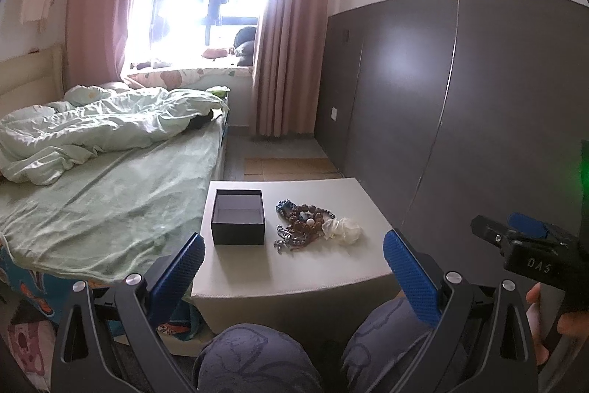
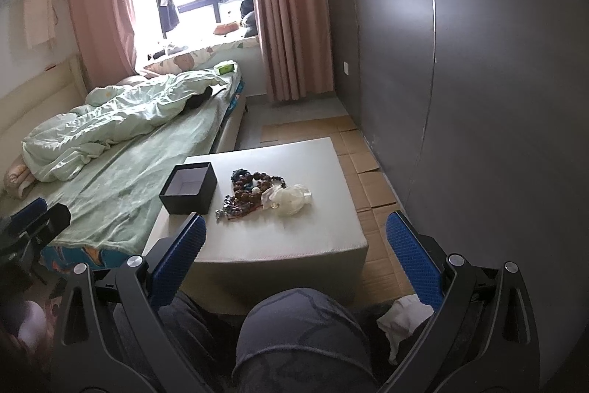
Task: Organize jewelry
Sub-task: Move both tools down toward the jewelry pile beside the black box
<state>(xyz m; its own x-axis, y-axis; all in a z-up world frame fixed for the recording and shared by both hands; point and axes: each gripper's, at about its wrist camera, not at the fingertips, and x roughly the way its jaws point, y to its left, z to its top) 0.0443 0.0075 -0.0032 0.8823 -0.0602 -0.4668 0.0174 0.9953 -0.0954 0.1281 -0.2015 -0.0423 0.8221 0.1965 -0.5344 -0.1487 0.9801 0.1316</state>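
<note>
An open, empty black box (image 1: 238, 217) (image 2: 188, 187) sits on the left part of a low white table (image 1: 324, 267) (image 2: 324, 231). To its right lies a heap of brown, blue and grey bead strings (image 1: 302, 220) (image 2: 247, 191), with a clear whitish piece (image 1: 342, 229) (image 2: 289, 198) at its right side. My left gripper (image 1: 294, 247) is open and empty, held back over the table's near edge. My right gripper (image 2: 296, 227) is open and empty, also short of the table; it shows from the side in the left wrist view (image 1: 530, 245).
A bed with a green sheet and rumpled quilt (image 1: 110, 179) (image 2: 121, 164) runs along the table's left. A dark grey wall panel (image 1: 460, 105) (image 2: 478, 80) stands to the right. Cardboard sheets (image 2: 371, 179) cover the floor. The person's knees (image 1: 257, 360) (image 2: 302, 337) are below the grippers.
</note>
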